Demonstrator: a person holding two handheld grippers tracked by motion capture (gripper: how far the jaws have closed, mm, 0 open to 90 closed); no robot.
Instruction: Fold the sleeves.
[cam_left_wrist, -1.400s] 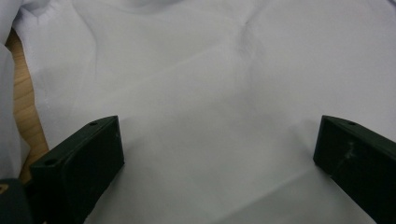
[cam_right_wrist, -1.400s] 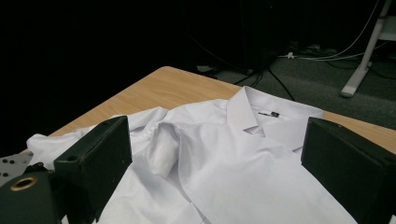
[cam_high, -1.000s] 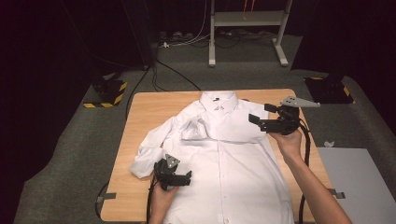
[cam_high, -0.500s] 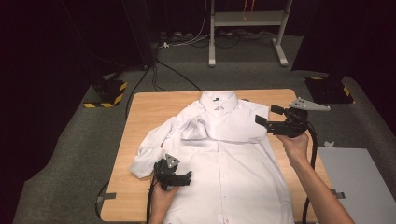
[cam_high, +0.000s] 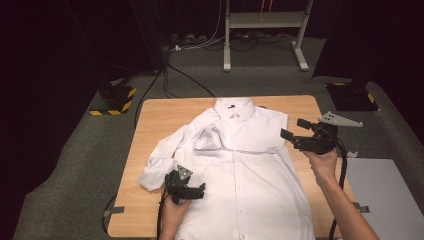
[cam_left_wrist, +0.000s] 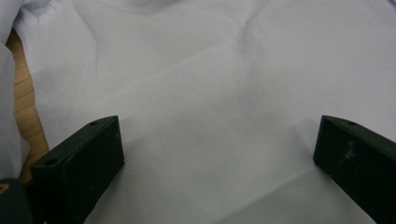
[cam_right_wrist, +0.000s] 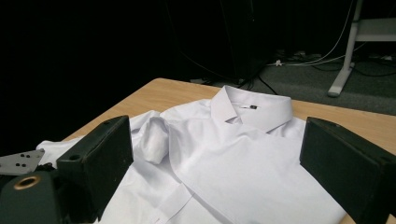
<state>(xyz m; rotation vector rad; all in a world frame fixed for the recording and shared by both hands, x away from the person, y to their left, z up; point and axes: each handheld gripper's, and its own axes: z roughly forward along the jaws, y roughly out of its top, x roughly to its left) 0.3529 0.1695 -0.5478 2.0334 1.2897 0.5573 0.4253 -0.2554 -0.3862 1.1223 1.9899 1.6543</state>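
shirt (cam_high: 250, 170): 1 | table (cam_high: 160, 120): 1 | left tongs (cam_high: 201, 190): wide open, empty | right tongs (cam_high: 293, 129): wide open, empty

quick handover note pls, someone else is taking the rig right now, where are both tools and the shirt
Left tool: open, low over the shirt front, near its left side; nothing gripped.
Right tool: open, empty, raised beside the shirt's right shoulder.
Shirt: buttoned, front up on the table, collar at the far end.
Done: right sleeve looks folded across the chest.
Left: the left sleeve lies bunched at the side; fold it in, then likely the body.
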